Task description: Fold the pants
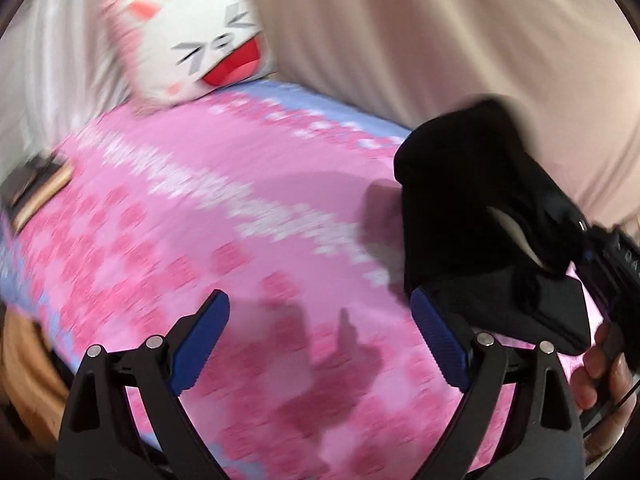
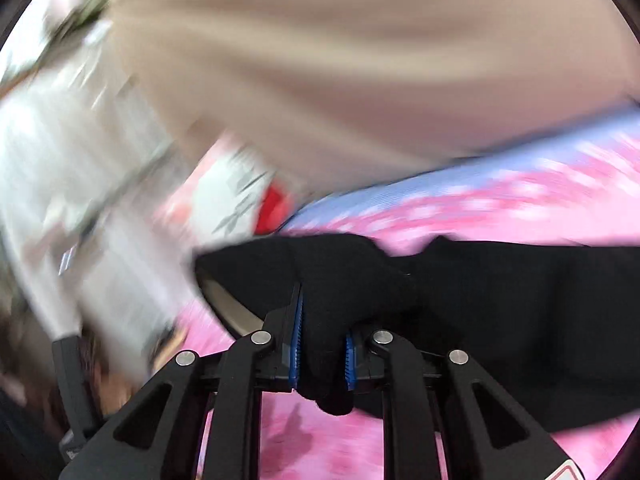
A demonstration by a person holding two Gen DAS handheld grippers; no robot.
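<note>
The black pants [image 1: 472, 208] hang lifted at the right of the left wrist view, their lower part lying on the pink bedspread [image 1: 224, 208]. My left gripper [image 1: 320, 316] is open and empty above the bedspread, left of the pants. My right gripper [image 2: 323, 332] is shut on a bunched fold of the black pants [image 2: 500, 312], which stretch away to the right over the pink bedspread [image 2: 500, 208]. The right gripper body and the hand holding it show at the right edge of the left wrist view [image 1: 616, 272]. Both views are motion-blurred.
A pink and white cat-face pillow [image 1: 192, 36] lies at the head of the bed, also blurred in the right wrist view [image 2: 236, 196]. A beige curtain [image 1: 440, 40] hangs behind the bed. A dark object [image 1: 36, 188] sits at the bed's left edge.
</note>
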